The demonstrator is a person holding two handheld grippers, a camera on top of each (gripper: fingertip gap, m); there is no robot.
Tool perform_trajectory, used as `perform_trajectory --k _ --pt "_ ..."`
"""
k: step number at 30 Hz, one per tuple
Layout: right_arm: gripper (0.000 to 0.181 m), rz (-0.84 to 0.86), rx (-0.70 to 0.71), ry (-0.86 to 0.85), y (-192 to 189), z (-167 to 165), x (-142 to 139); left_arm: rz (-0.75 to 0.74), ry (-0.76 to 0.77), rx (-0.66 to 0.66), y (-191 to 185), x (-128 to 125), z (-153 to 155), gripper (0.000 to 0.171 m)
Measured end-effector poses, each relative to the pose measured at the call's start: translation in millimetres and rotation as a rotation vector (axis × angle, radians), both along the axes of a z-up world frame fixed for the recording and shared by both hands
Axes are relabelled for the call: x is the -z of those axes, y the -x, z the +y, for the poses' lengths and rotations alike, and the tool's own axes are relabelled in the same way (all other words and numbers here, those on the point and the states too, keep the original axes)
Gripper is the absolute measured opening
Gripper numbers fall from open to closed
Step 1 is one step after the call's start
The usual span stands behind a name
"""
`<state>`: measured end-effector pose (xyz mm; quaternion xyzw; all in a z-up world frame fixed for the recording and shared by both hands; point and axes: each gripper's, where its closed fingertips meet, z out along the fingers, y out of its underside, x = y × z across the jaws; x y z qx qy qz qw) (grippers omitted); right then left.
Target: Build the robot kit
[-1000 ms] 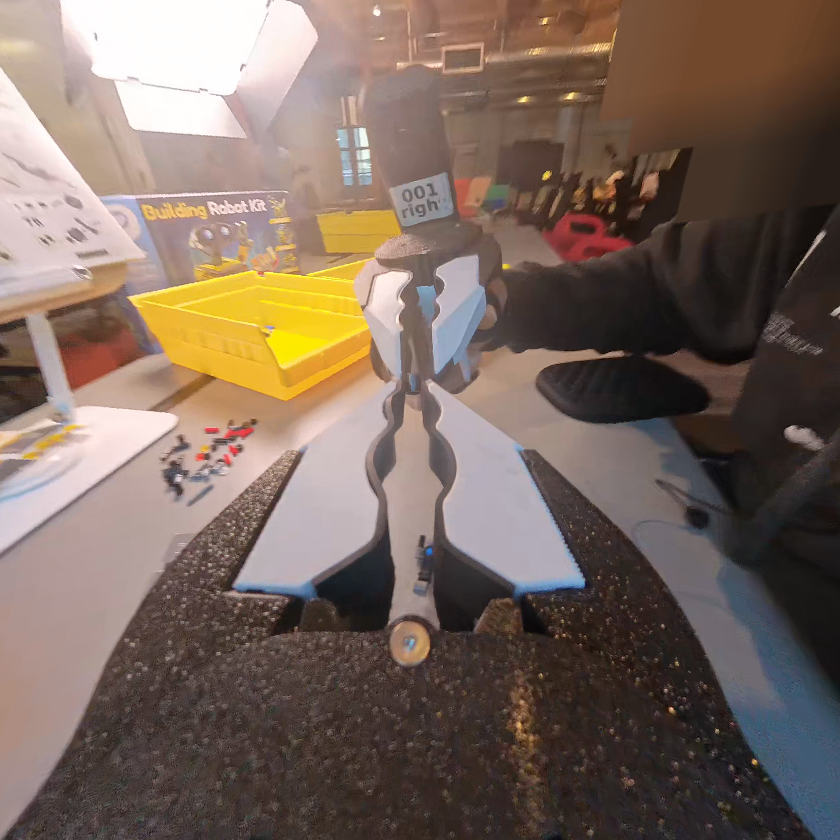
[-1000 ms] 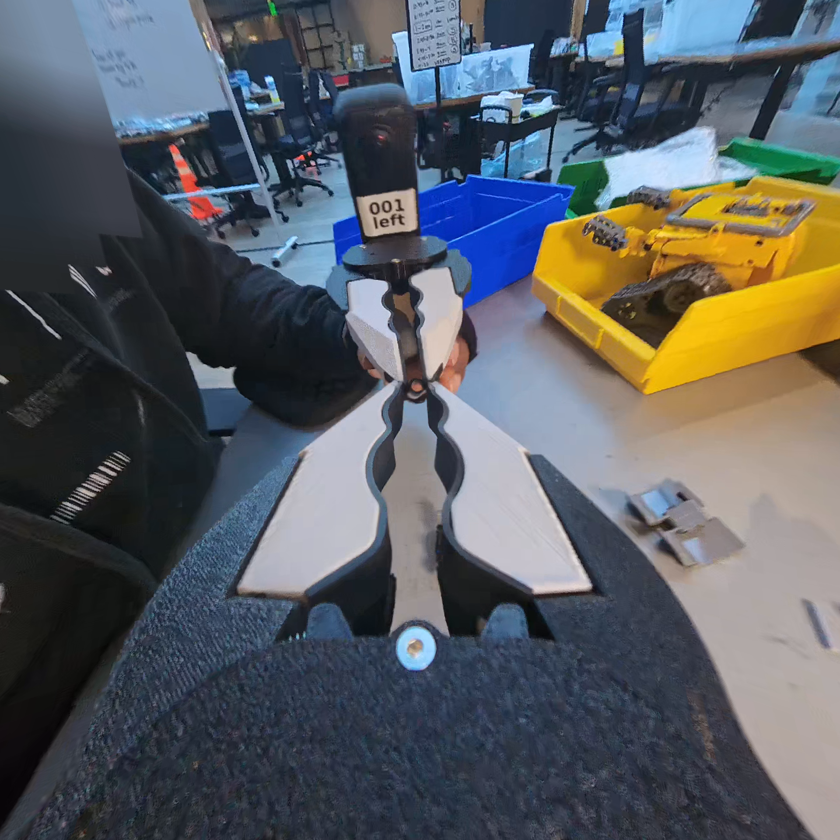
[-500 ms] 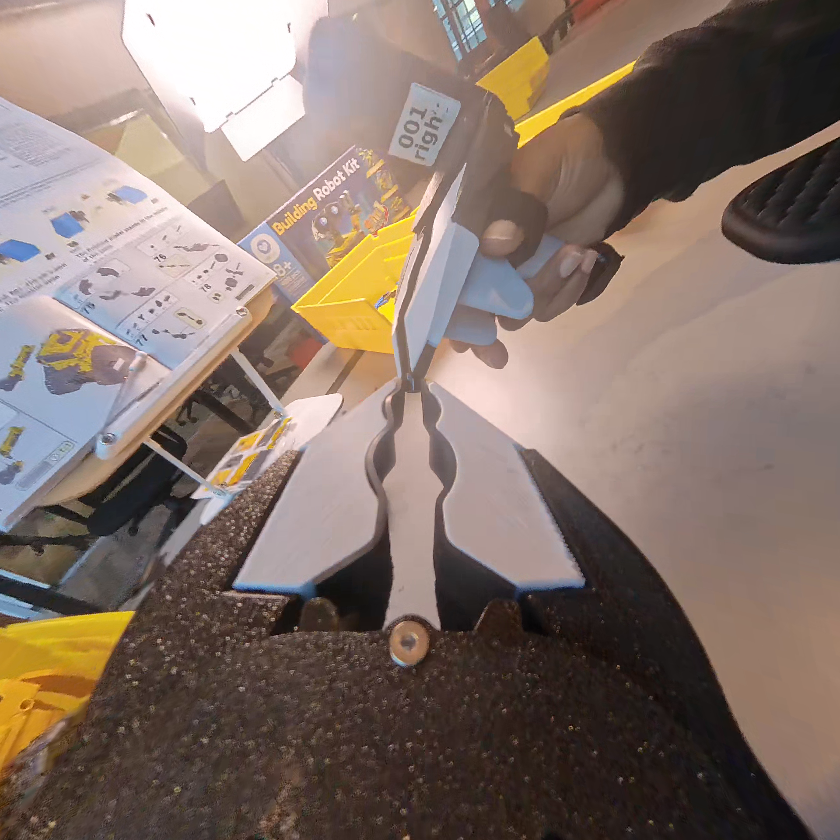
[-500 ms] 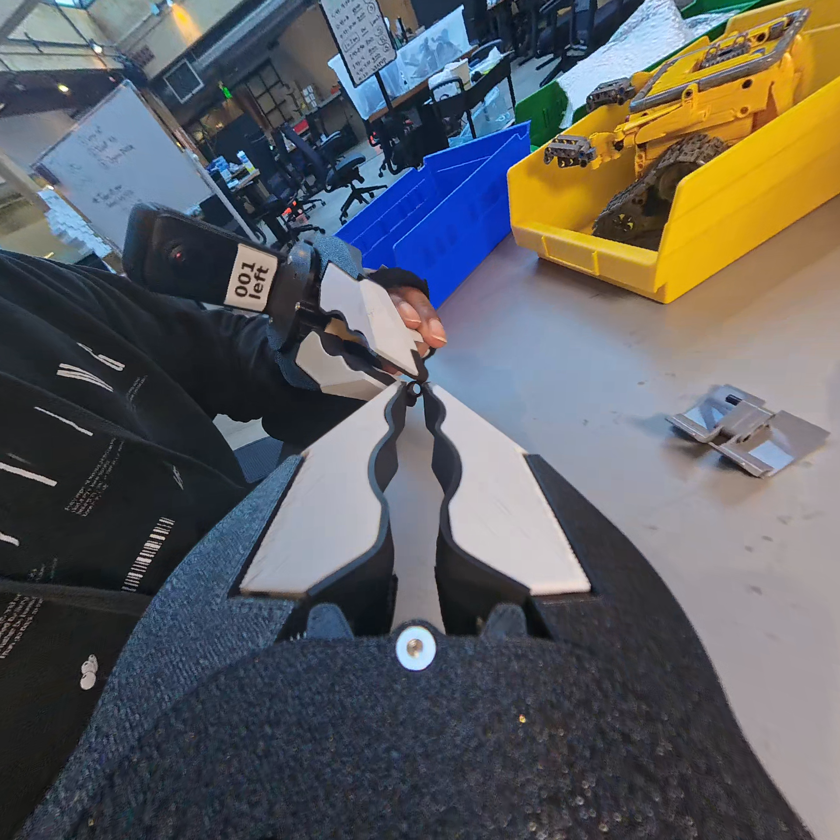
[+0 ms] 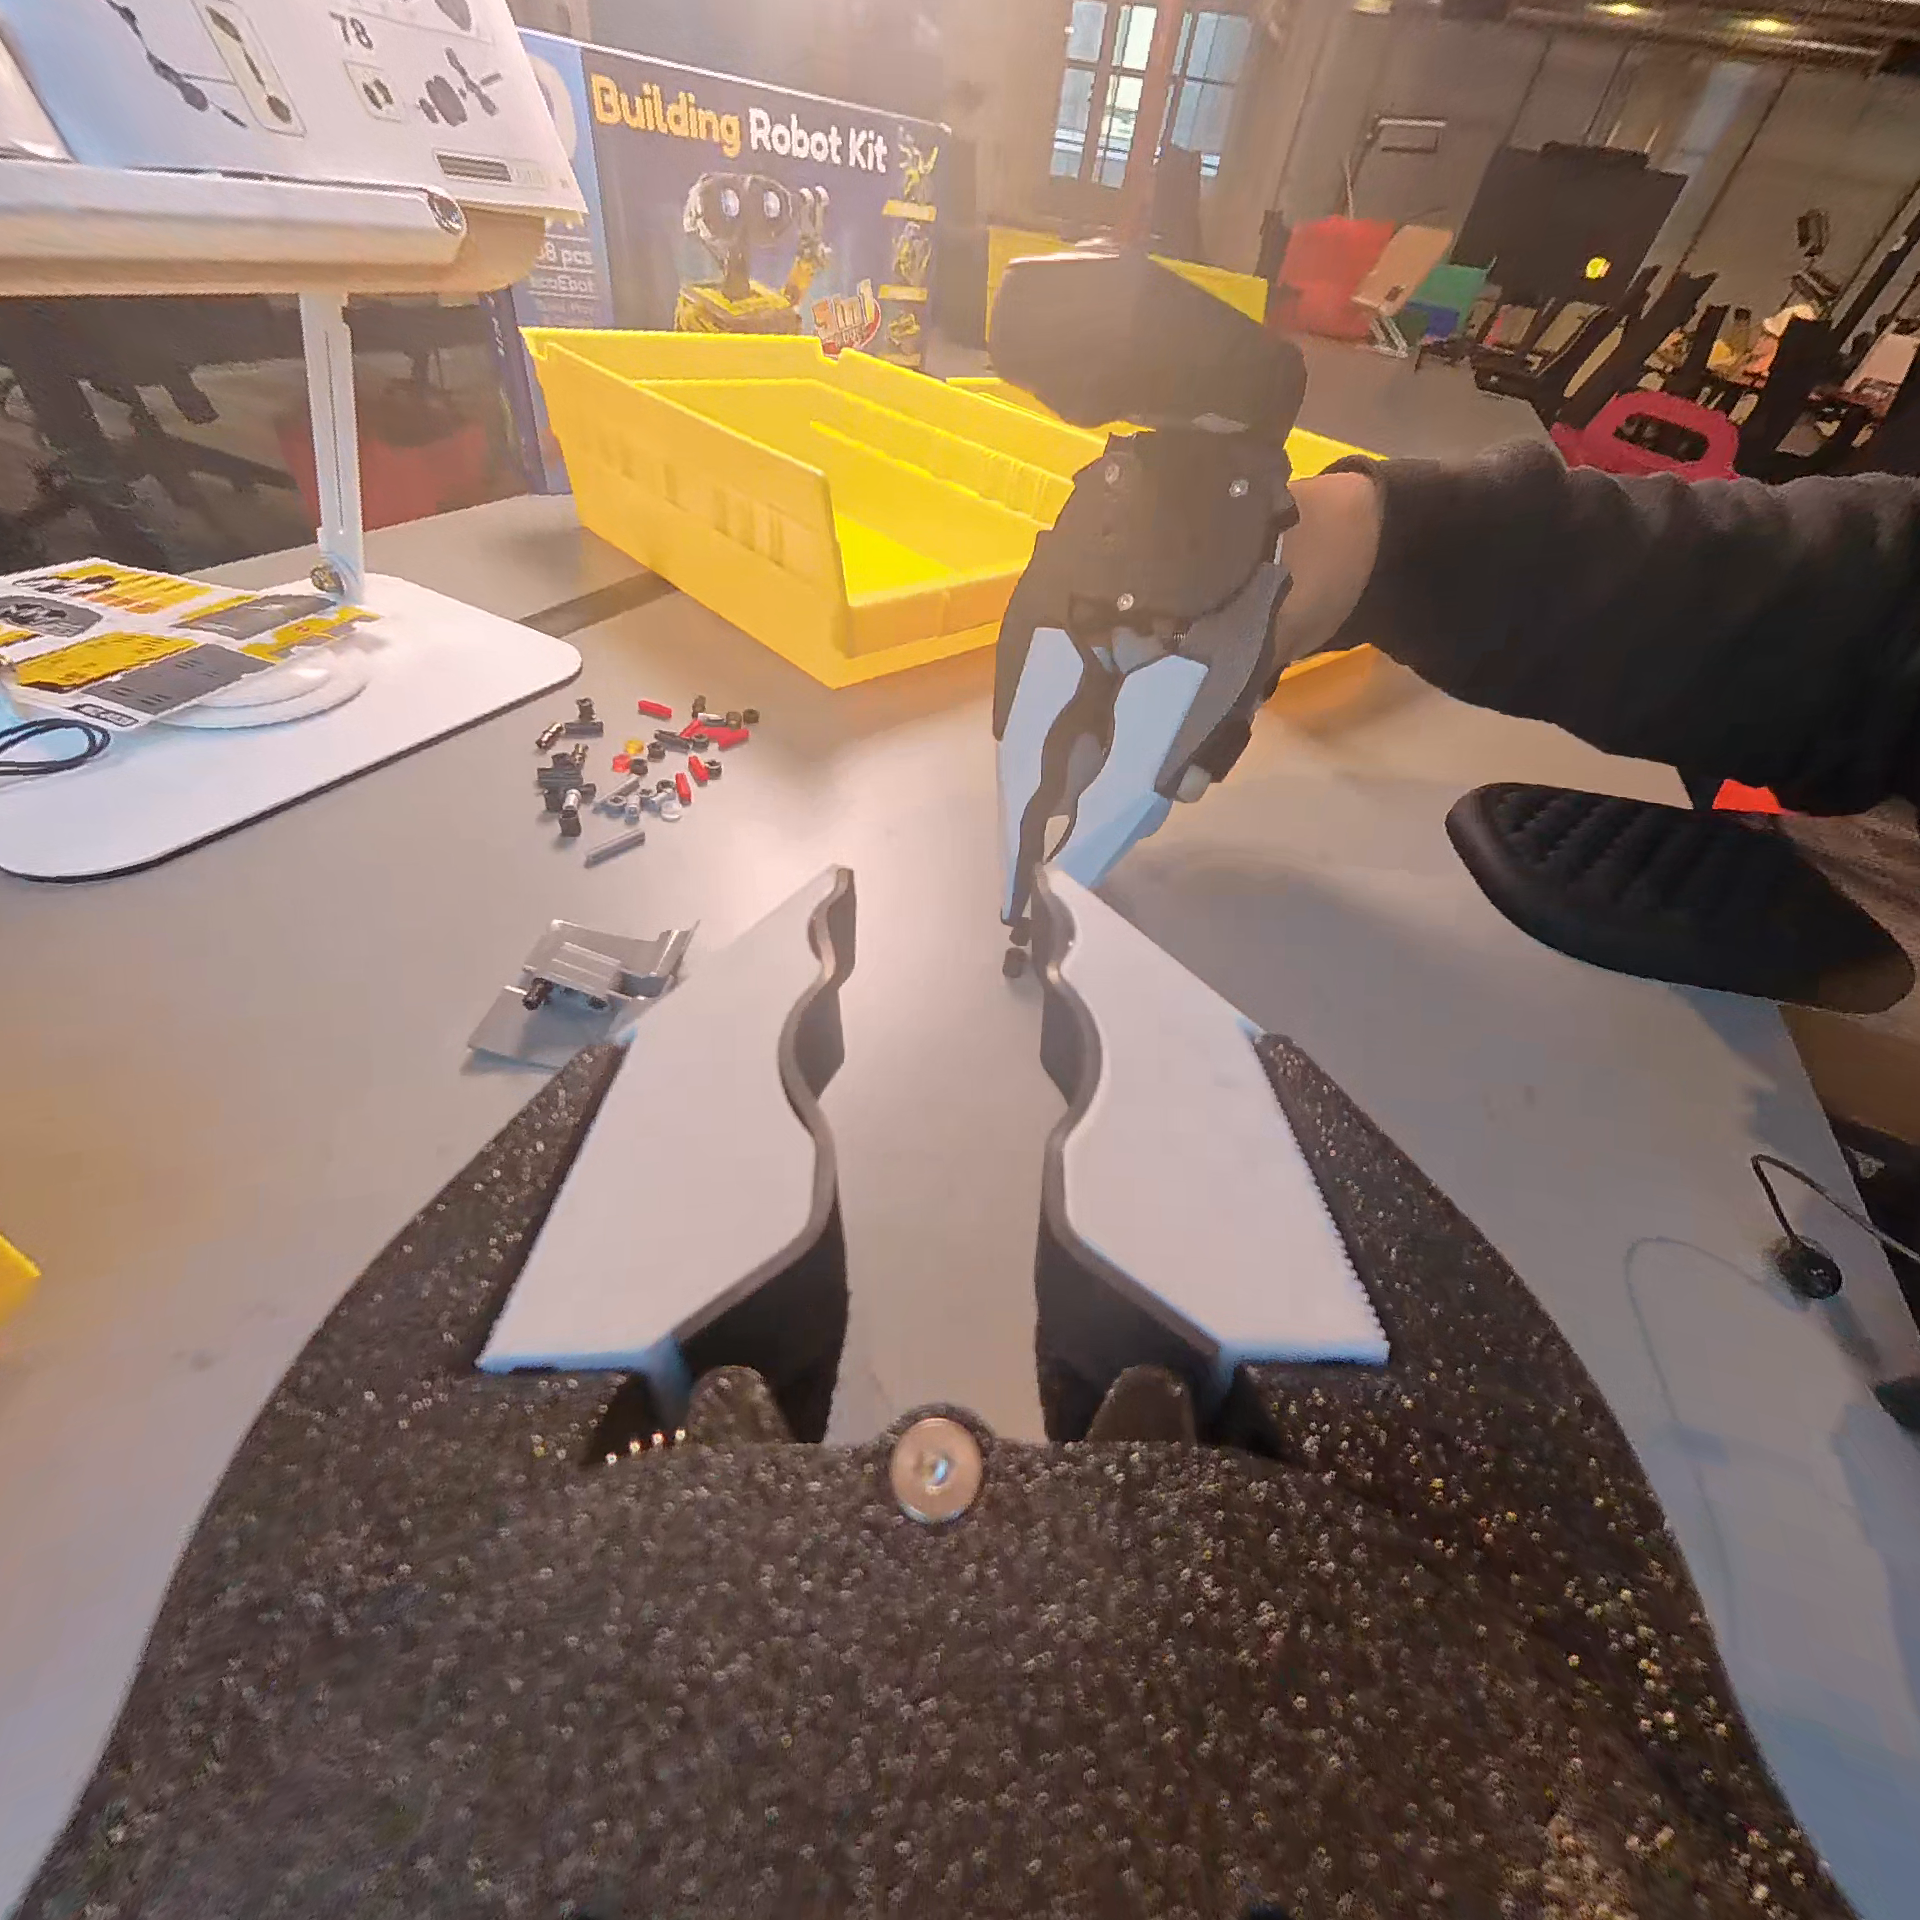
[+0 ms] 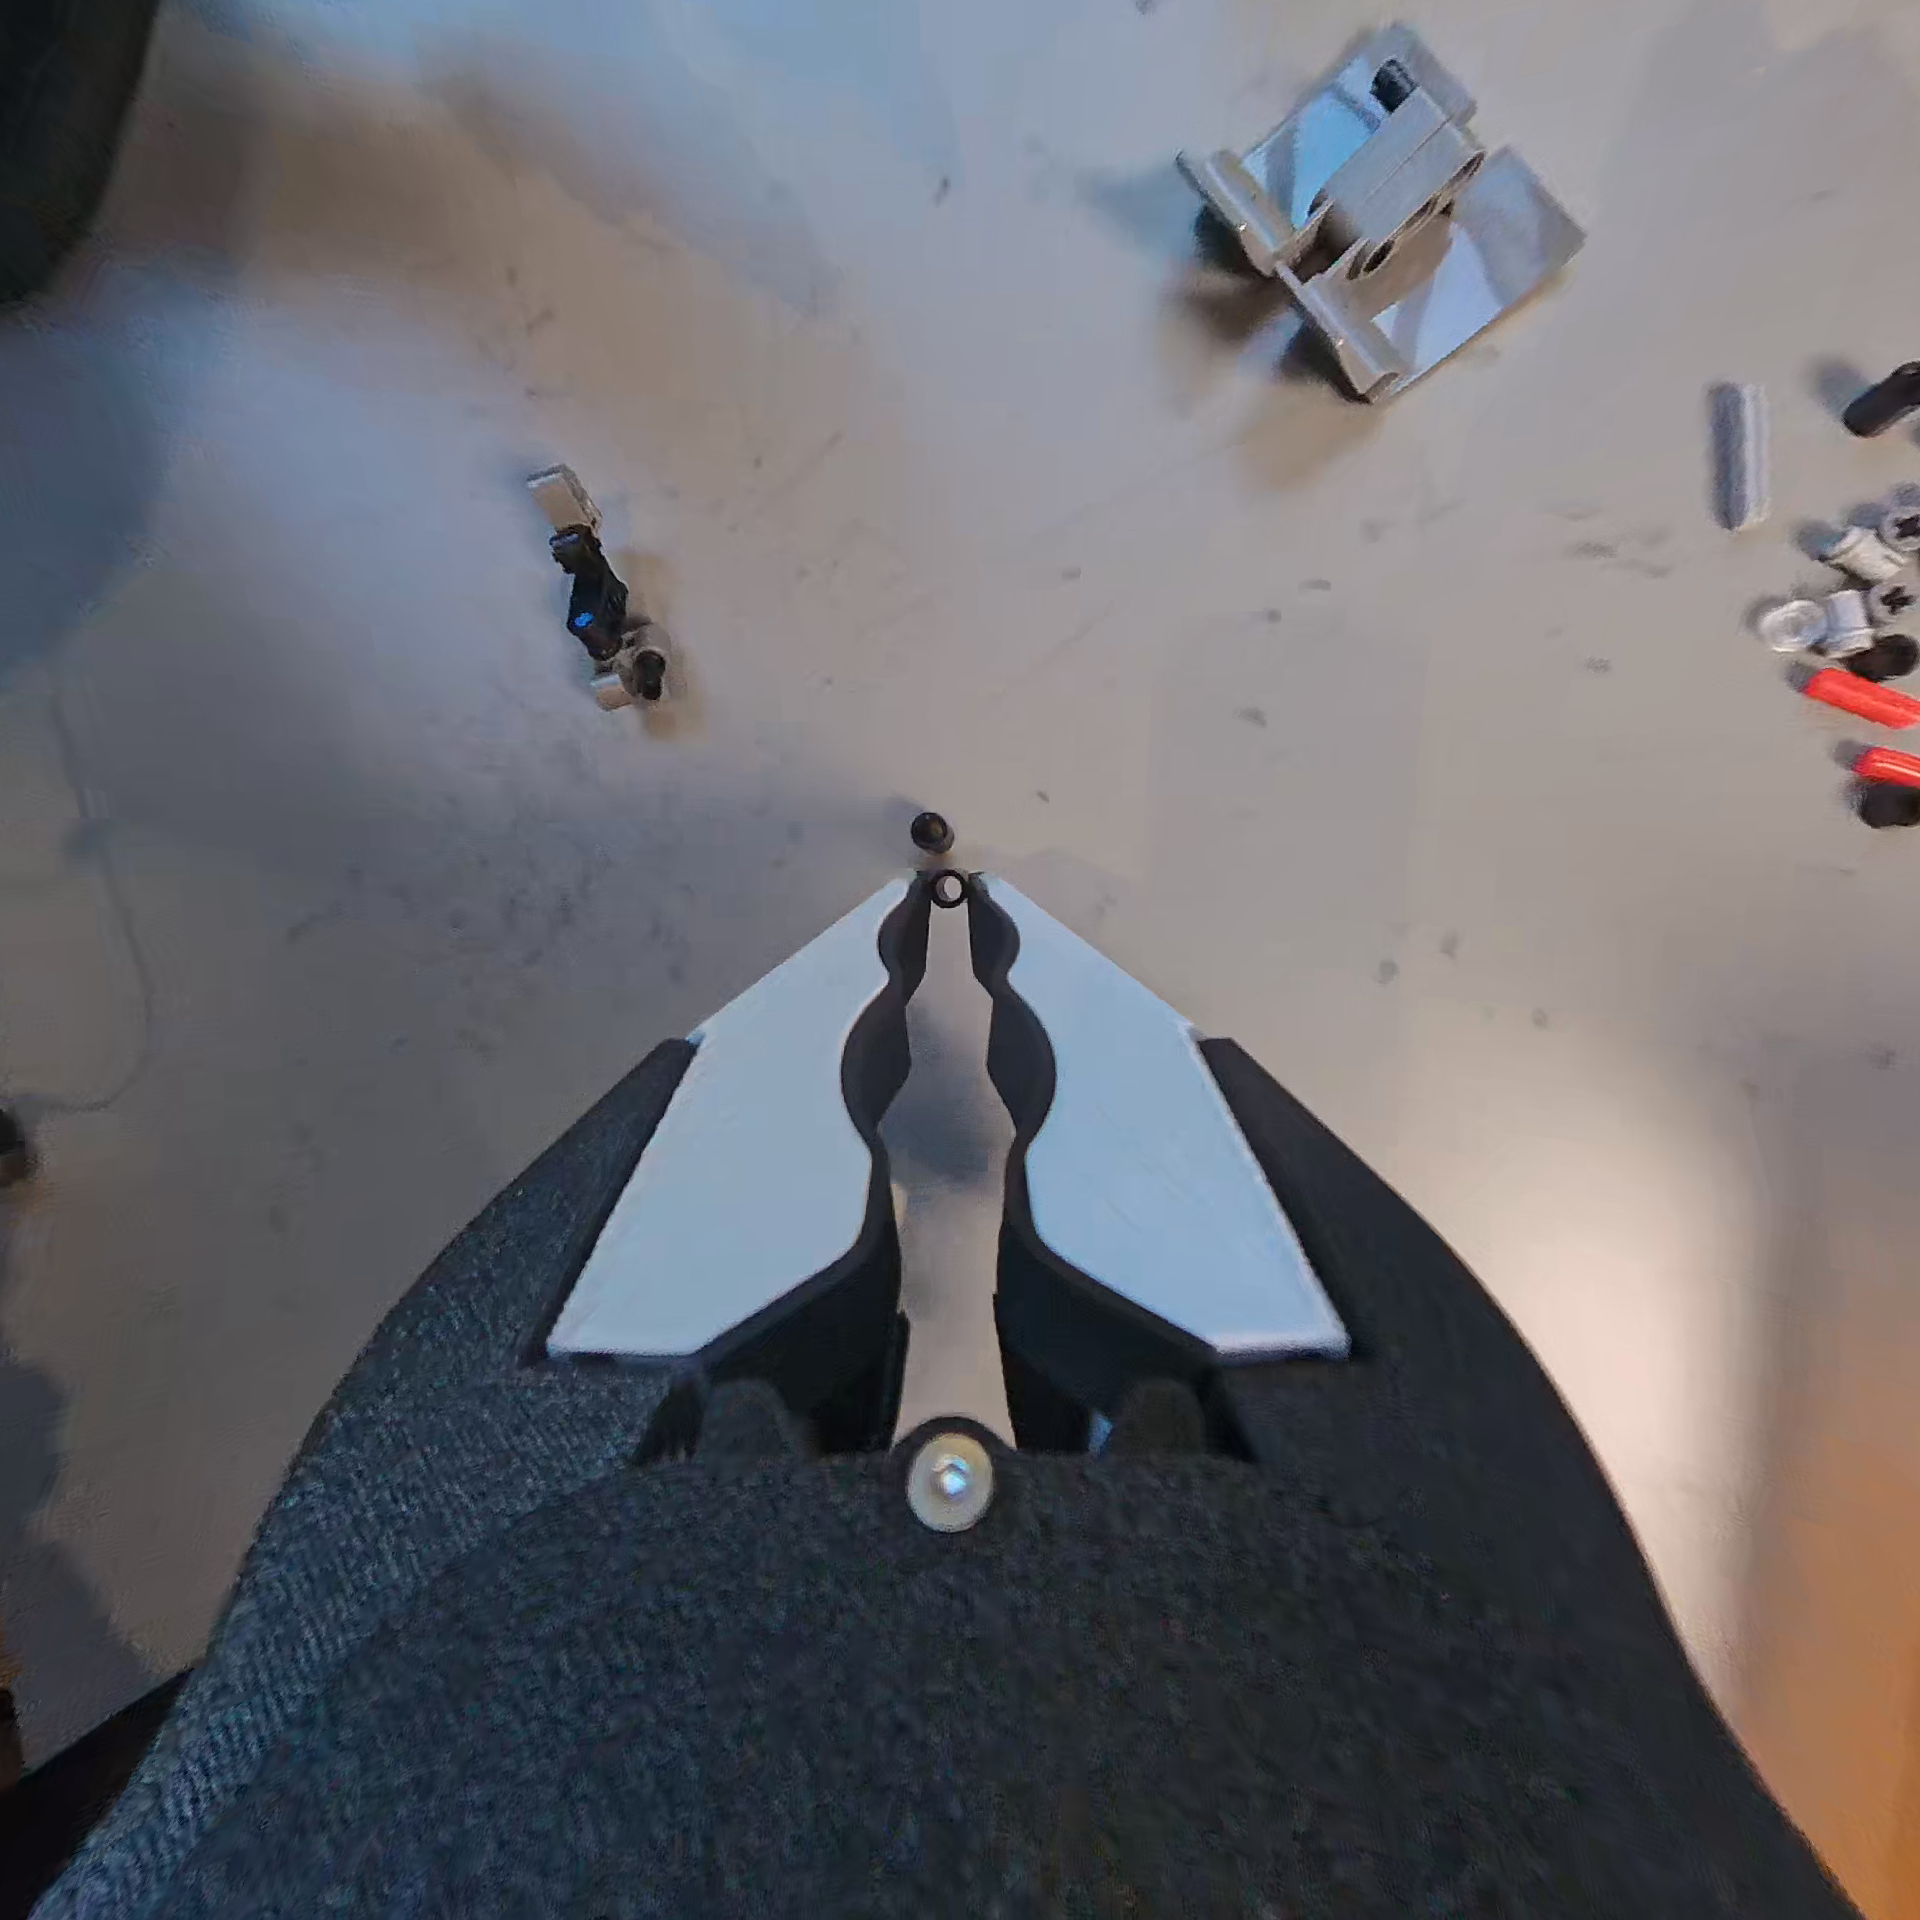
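While both grippers work over the grey table (image 5: 1351,1039), the scene reads as follows.

Left gripper (image 5: 945,914): fingers spread wide apart, nothing between them; it hovers low over the table.

Right gripper (image 6: 948,889): points straight down at the table, fingertips pinched on a small black ring-shaped piece (image 6: 948,889). In the left wrist view, the right gripper (image 5: 1023,925) comes down just beside the left gripper's right fingertip (image 5: 1060,914).

Second black piece (image 6: 931,829): lies on the table just ahead of the right gripper's tips, apart from them.

Small black-and-grey assembly (image 6: 601,592): lies on the table, left of the right gripper in its view, well apart.

Grey bracket part (image 6: 1382,218): lies on the table, just beside the left gripper's left finger in the left wrist view.

Loose small parts (image 5: 644,758): black, red and grey, scattered near the yellow bin (image 5: 831,488).

Kit box (image 5: 748,187): stands behind the yellow bin.

Instruction booklet (image 5: 270,83): on a white stand (image 5: 332,416) at far left.
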<state>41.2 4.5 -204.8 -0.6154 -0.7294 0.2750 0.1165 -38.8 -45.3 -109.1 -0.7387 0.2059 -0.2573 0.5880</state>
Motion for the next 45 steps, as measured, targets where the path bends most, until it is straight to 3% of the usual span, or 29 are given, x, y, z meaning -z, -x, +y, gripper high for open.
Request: perform_trajectory --k 14,21,28,35,38,41,45 --pt "0.008 -0.016 -0.018 -0.05 3.5 -0.1 8.8 -0.002 0.031 -0.118 16.5 8.4 11.5 0.048" --pt "0.018 0.051 0.014 -0.053 7.1 4.6 -2.2 -0.005 0.028 -0.129 17.6 9.0 12.3 0.05" --pt "0.033 0.421 0.105 -0.091 19.7 15.4 -61.2 -0.016 -0.019 -0.186 29.2 1.0 13.8 0.053" --pt "0.035 0.769 0.244 -0.192 -6.5 27.8 -125.8 0.012 -0.007 -0.188 27.8 9.3 15.9 0.053" --pt "0.033 0.855 0.341 -0.282 -33.9 42.8 -161.2 0.03 -0.007 -0.197 28.7 12.2 17.0 0.053" --pt "0.026 0.89 0.521 -0.365 -78.5 82.2 -197.9 0.041 -0.005 -0.207 30.5 14.3 18.2 0.053" --pt "0.023 0.843 0.73 -0.457 -146.7 147.9 -215.5 0.045 0.005 -0.22 33.2 18.1 20.2 0.053"
